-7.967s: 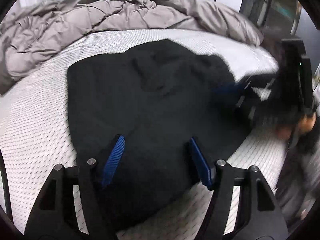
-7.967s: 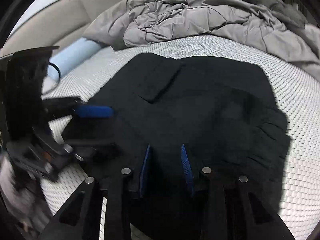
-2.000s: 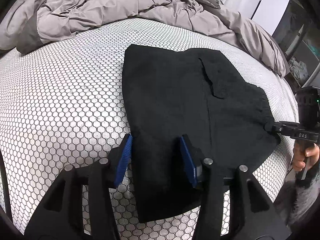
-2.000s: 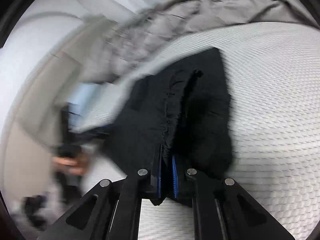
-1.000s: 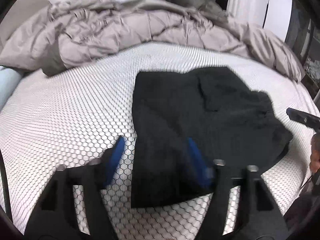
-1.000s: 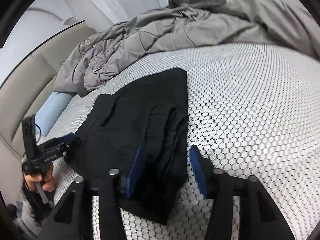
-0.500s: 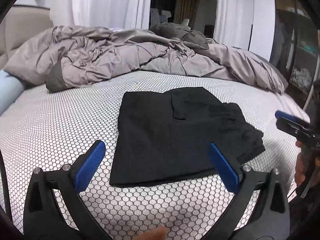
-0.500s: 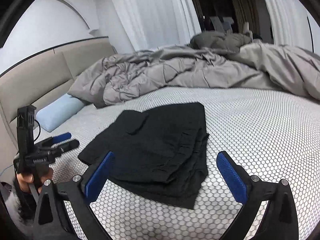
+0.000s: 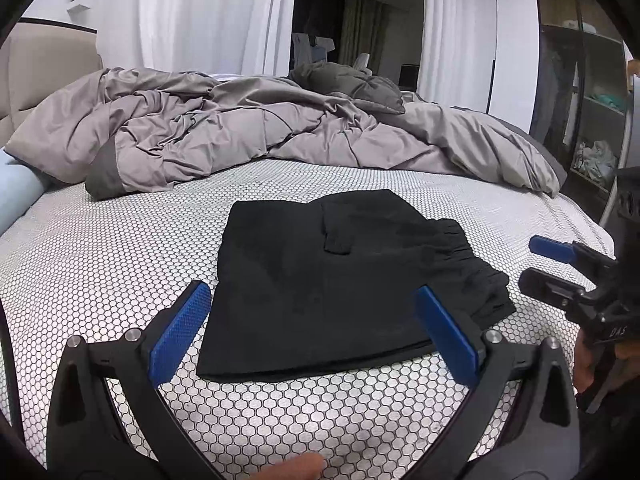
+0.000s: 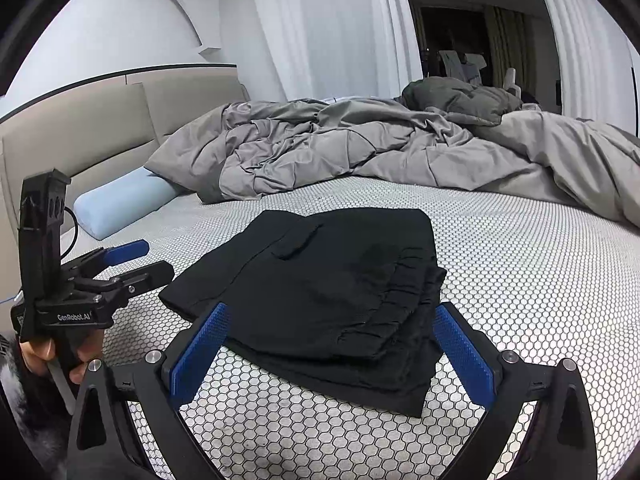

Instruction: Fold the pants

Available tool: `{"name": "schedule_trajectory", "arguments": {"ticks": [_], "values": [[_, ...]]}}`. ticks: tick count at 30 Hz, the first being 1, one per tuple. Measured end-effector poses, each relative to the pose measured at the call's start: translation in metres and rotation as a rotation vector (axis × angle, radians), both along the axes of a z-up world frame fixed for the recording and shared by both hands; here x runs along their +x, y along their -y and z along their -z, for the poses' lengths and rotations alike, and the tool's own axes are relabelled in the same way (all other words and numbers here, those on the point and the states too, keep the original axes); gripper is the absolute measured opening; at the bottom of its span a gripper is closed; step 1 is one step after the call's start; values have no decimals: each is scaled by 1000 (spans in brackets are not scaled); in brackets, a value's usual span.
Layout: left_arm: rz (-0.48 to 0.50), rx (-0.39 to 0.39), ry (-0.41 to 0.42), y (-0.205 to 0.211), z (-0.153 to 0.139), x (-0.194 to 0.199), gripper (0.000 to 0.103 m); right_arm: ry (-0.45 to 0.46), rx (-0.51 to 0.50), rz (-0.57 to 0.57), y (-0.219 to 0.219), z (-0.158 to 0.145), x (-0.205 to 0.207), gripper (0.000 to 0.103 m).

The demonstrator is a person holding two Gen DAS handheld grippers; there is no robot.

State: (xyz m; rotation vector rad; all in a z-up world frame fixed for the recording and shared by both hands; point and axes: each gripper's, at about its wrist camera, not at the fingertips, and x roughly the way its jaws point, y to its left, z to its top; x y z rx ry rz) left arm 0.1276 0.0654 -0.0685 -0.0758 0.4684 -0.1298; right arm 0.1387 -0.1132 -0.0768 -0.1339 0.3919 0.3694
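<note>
Left wrist view: left tool (image 9: 314, 334) and right tool (image 10: 332, 350) gape wide, clear of folded pants (image 9: 340, 280).

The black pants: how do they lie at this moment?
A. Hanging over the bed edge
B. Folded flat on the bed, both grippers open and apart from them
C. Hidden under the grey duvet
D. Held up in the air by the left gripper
B: the black pants lie folded on the bed; the left gripper and right gripper are open, touching nothing.

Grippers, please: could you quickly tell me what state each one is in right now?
Left gripper: open, holding nothing, clear of the folded black pants.
Right gripper: open, holding nothing.
</note>
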Motion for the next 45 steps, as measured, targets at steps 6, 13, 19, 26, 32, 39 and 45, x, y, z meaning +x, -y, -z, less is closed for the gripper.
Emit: {"name": "schedule_trajectory", "arguments": {"ticks": [6,13,19,26,32,39,45], "values": [[13,-1,18,-1,-3,-3,102,-3,3,0,0,0,0,103],[9,-5,6,-5,0,-2,102,-5,0,11,-2,1,2,103],[13,7,9,-6,0,-1,102,-6,-4,8,-4,2,3,103],[13,6,11,-6,0,-1,102,0,-5,9,-5,2,4,103],[17,6,10,-8,0,-1,102,0,-5,8,-5,2,5,103],[13,7,13,-7,0,-1,102,0,-6,7,-5,2,5,103],[11,9,11,-8,0,-1,102,2,-13,7,-4,2,4,103]]}}
